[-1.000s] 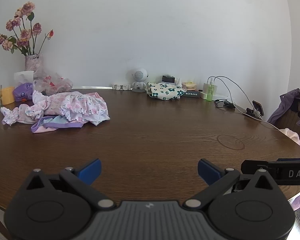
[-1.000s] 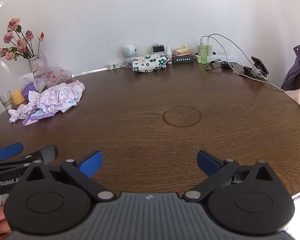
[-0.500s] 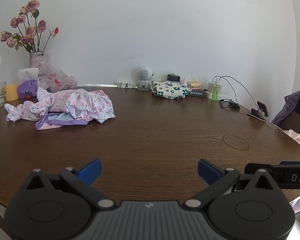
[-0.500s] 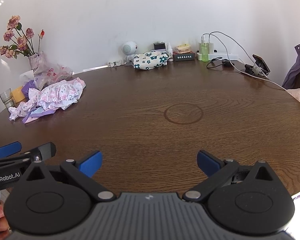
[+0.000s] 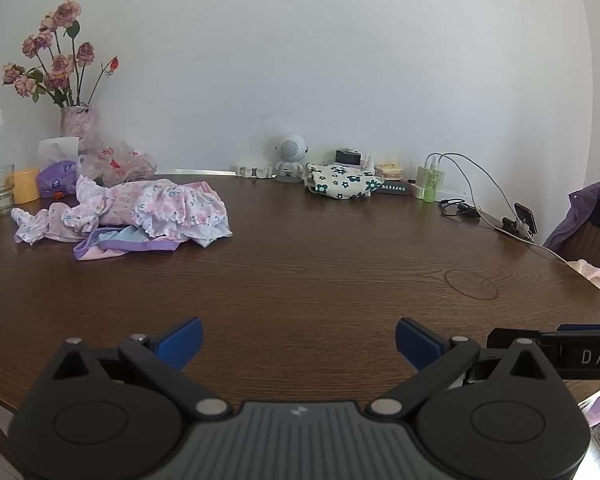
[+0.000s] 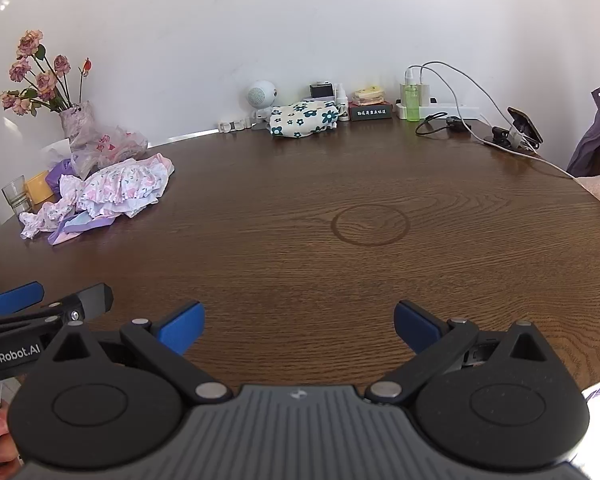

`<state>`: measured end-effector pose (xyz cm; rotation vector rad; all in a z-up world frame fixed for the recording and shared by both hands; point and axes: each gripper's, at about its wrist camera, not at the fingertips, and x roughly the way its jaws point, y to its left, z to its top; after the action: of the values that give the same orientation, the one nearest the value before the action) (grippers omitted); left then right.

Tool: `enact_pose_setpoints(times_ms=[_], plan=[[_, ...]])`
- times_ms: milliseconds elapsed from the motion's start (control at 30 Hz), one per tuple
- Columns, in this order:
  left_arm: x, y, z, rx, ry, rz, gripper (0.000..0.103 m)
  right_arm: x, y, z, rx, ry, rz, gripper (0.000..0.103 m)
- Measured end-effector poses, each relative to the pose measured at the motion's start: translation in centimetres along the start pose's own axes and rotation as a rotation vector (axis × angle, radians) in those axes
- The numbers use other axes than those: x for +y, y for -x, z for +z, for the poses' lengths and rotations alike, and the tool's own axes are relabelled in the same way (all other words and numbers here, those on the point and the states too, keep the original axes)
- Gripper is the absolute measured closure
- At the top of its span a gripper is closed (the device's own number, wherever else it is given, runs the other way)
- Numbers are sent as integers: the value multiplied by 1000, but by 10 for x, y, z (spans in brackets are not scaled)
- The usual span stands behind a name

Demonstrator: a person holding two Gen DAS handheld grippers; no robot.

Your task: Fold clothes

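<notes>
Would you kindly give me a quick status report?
Left gripper open, right gripper open, both empty. Clothes heaped far left on table, untouched. Nothing between.

Dark brown wood-grain table (image 5: 300, 272). At ten o'clock, clothes (image 5: 140, 212) in white with pink and blue florals, lilac and pale pink trim beneath. At twelve, cream cloth (image 5: 338, 184) with dark teal flowers. Green bottle (image 6: 412, 100) at one. Dusty pink roses (image 5: 56, 56) at ten. Blue fingertips (image 5: 180, 340) on black.
</notes>
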<state>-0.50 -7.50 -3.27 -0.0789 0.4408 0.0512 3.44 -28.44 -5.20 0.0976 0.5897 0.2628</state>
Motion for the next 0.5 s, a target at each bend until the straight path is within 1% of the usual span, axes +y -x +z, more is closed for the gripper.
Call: enact_pose_setpoints(times_ms=[500], plan=[[2,1,1,-4,-1,2,0,2,1,0,0,6,2,0]])
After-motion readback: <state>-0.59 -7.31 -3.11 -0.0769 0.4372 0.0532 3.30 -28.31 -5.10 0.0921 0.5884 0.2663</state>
